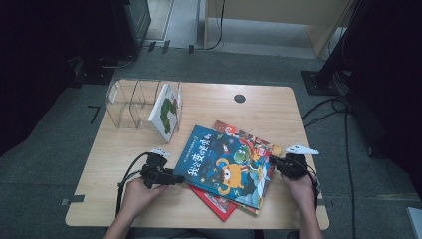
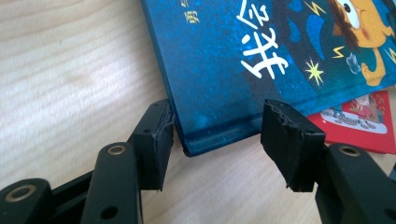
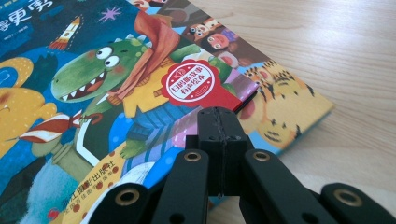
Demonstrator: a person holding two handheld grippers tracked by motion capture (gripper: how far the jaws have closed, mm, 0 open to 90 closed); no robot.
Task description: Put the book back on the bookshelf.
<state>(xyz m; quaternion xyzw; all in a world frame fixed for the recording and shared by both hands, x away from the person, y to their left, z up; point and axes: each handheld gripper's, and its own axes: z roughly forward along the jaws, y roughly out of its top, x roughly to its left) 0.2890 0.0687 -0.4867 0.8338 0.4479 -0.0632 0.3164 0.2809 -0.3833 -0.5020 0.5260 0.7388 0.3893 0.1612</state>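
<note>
Black claw arms with brass rivets, black cables.

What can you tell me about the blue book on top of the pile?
The blue book is a glossy hardcover picture book with white Chinese lettering, an orange creature, a green crocodile and a red round sticker. It lies flat and closed, cover up, askew on two other books on the wooden table. The left gripper has its jaws open around one corner, one pad at the spine edge. The right gripper, jaws shut, rests its tip on the opposite edge.
</note>
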